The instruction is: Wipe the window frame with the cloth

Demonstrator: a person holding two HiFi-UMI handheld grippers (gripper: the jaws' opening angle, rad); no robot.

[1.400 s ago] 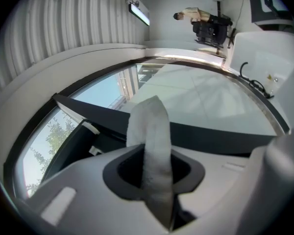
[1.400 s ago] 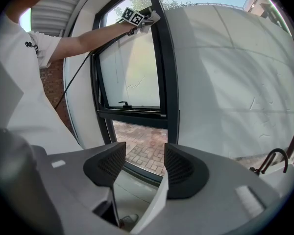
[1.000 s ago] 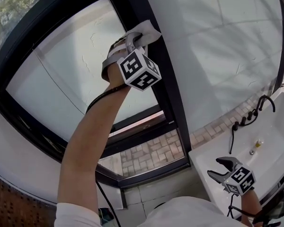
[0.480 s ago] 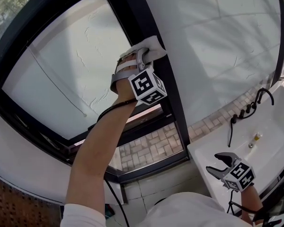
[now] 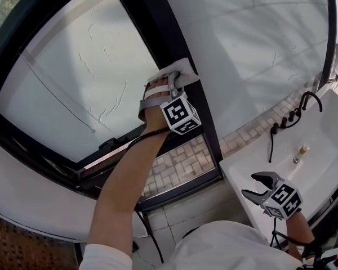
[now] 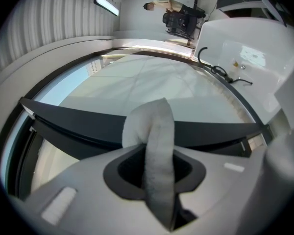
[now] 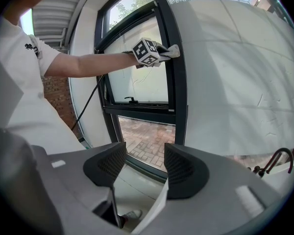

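Head view: the left tool [image 5: 170, 81] is clamped on the white cloth [image 5: 179, 68] and presses it against the black upright of the window frame [image 5: 152, 27], about midway down the bar. The right tool [image 5: 258, 186] hangs idle over the white sink [image 5: 327, 151], its jaws apart and holding nothing. The upright is narrow, so a small sideways drift would likely carry the cloth onto the frosted pane [image 5: 84, 83] or the wall and leave the frame unwiped. The cable [image 5: 149, 229] trailing from the left arm could catch on the lower sash as the arm drops.

Left gripper view: only a thin fold of cloth sits between the closed jaws, and the rest bunches up against the dark bar. Hard rubbing could drag that fold out, and the cloth would fall.

Right gripper view: the two dark pads stand open with only floor and paving beyond them. Across the room, the cloth sits on the upright.

Compared with a second ago, the left tool and cloth have slid down the upright toward the lower sash. The right tool has stayed open above the sink.
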